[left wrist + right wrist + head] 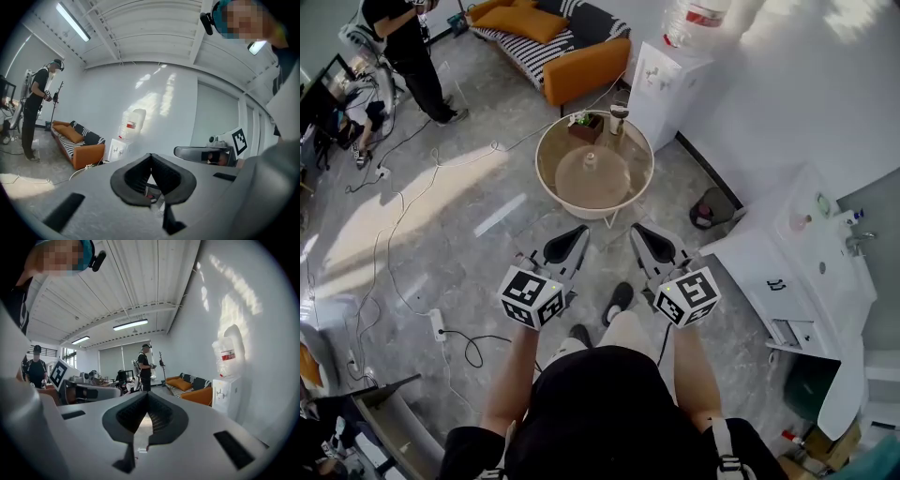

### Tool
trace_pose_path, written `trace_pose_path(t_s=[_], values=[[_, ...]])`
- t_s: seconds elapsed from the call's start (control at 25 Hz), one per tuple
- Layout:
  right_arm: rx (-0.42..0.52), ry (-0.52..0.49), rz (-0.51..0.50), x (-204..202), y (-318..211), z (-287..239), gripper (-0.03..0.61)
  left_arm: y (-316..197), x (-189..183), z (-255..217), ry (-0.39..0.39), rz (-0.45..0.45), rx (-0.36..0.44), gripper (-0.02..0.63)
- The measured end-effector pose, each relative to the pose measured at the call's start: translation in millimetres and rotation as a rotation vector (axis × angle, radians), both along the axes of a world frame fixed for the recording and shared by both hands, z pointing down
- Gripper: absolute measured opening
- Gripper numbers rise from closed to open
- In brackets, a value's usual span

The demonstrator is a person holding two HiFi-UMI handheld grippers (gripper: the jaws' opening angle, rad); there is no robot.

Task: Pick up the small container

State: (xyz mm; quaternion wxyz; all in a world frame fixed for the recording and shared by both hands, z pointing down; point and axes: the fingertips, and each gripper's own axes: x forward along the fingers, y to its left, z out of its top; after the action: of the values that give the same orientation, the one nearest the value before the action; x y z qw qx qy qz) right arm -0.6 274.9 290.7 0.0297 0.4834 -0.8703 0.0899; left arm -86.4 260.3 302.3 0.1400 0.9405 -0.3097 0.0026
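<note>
A round glass table (551, 184) stands on the floor ahead of me. On it are a small pale container (591, 160) near the middle, a dark cup (619, 114) and a brown box with a plant (584, 127) at the far rim. My left gripper (578, 232) and right gripper (637, 230) hover side by side short of the table's near edge, both shut and empty. In the left gripper view the left gripper's (151, 157) pads meet with nothing between them. The right gripper (147, 396) looks the same in its own view. The table is hidden in both gripper views.
A white water dispenser (670, 80) stands behind the table, and an orange sofa (581, 67) lies further back. A white cabinet with a sink (806, 253) is on the right. Cables (394, 234) trail over the floor at left. Another person (405, 52) stands at the far left.
</note>
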Motion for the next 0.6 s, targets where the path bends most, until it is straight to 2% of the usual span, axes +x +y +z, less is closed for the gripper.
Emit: trace_pose_path(t_s=[0.32, 0.52, 0.6], values=[[0.002, 0.001, -0.037, 42, -65, 6, 0.001, -61, 29, 0, -0.037, -0.049, 0.005, 0.017], [-0.011, -0.014, -0.067, 79, -100, 8, 0.001, -97, 55, -5, -0.026, -0.106, 0.008, 0.017], [-0.01, -0.018, -0.079, 92, -110, 11, 0.002, -110, 67, 0, -0.05, -0.128, 0.006, 0.017]])
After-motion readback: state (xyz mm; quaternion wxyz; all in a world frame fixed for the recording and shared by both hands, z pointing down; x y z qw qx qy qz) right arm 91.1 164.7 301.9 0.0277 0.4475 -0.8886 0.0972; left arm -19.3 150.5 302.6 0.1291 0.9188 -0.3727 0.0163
